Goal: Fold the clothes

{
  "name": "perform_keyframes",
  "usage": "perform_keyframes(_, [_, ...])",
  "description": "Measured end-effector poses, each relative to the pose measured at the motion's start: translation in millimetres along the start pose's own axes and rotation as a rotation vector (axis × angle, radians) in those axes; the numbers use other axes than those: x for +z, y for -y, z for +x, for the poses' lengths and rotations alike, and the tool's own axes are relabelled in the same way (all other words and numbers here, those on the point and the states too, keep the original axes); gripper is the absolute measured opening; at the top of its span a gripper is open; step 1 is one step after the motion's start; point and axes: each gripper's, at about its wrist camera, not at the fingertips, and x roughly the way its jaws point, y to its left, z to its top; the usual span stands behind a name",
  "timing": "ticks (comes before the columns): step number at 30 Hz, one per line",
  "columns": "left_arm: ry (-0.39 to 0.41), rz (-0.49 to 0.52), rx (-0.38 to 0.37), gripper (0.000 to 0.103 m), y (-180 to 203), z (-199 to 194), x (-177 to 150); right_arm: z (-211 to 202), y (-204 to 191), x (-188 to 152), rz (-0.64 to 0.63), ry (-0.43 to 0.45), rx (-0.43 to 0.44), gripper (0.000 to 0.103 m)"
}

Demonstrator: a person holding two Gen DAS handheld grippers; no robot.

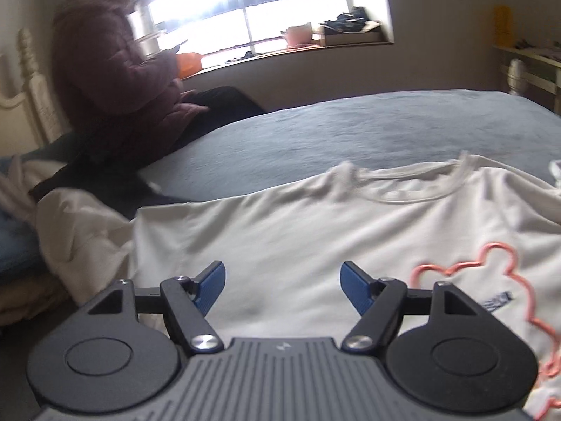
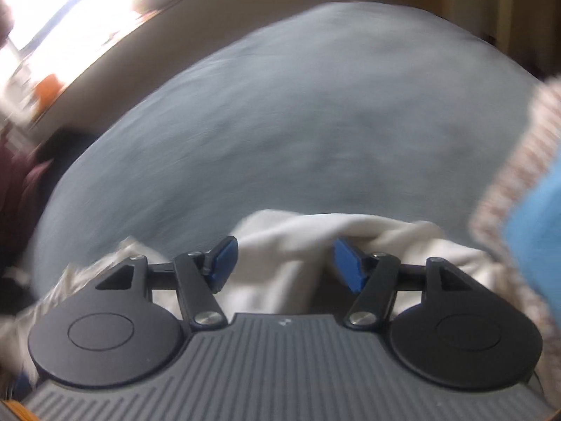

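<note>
Left wrist view: one white T-shirt (image 1: 315,231) with a pink outline print lies front up, nearly flat, on a grey-blue bed (image 1: 350,133).

The left gripper (image 1: 282,286) hovers above it, jaws apart and empty. The right gripper (image 2: 282,261) is also parted, with bunched white cloth lying loose between its blue pads (image 2: 345,266). Smoothing that bunched cloth before folding would probably help. One person (image 1: 115,80) sits beside the bed.

Both grippers tilting downward, jaws apart.
Left gripper (image 1: 282,286) and right gripper (image 2: 282,263) are holding nothing between their blue pads.
</note>
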Motion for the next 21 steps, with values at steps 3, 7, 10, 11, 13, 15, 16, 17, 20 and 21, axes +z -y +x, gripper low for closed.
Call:
perform_keyframes(3, [-0.040, -0.016, -0.069, 0.074, 22.7, -7.9, 2.4, 12.5, 20.2, 1.1, 0.108, -0.031, 0.018, 0.066])
perform_keyframes(7, [-0.092, -0.040, -0.138, 0.074, 47.3, -17.5, -7.3, 41.8, 29.9, -0.5, 0.189, -0.061, -0.018, 0.068])
perform_keyframes(10, [-0.118, -0.047, -0.158, 0.073, 53.3, -23.2, -15.4, 60.0, 45.2, -2.1, 0.323, -0.032, 0.007, 0.068])
perform_keyframes(11, [-0.124, -0.049, -0.162, 0.073, 53.5, -24.6, -17.7, 61.2, 49.2, -3.7, 0.355, -0.010, 0.025, 0.059])
perform_keyframes(13, [-0.127, -0.054, -0.162, 0.073, 49.8, -29.3, -20.8, 53.8, 53.8, -8.3, 0.381, 0.030, 0.067, 0.015])
perform_keyframes(15, [-0.126, -0.061, -0.158, 0.073, 44.4, -35.3, -22.5, 34.9, 55.3, -16.1, 0.374, 0.079, 0.145, 0.007])
perform_keyframes(16, [-0.124, -0.065, -0.156, 0.073, 40.9, -38.4, -23.4, 21.3, 53.0, -20.8, 0.344, 0.111, 0.183, 0.006])
perform_keyframes(17, [-0.122, -0.070, -0.154, 0.073, 37.2, -40.8, -24.4, 7.8, 50.8, -25.5, 0.314, 0.144, 0.221, 0.005])
perform_keyframes(20, [-0.120, -0.087, -0.151, 0.073, 27.3, -43.8, -27.0, -44.5, 24.7, -48.0, 0.091, 0.239, 0.335, 0.005])
perform_keyframes(21, [-0.120, -0.096, -0.150, 0.073, 24.3, -44.2, -27.7, -61.3, 13.9, -60.6, 0.006, 0.266, 0.357, 0.005])
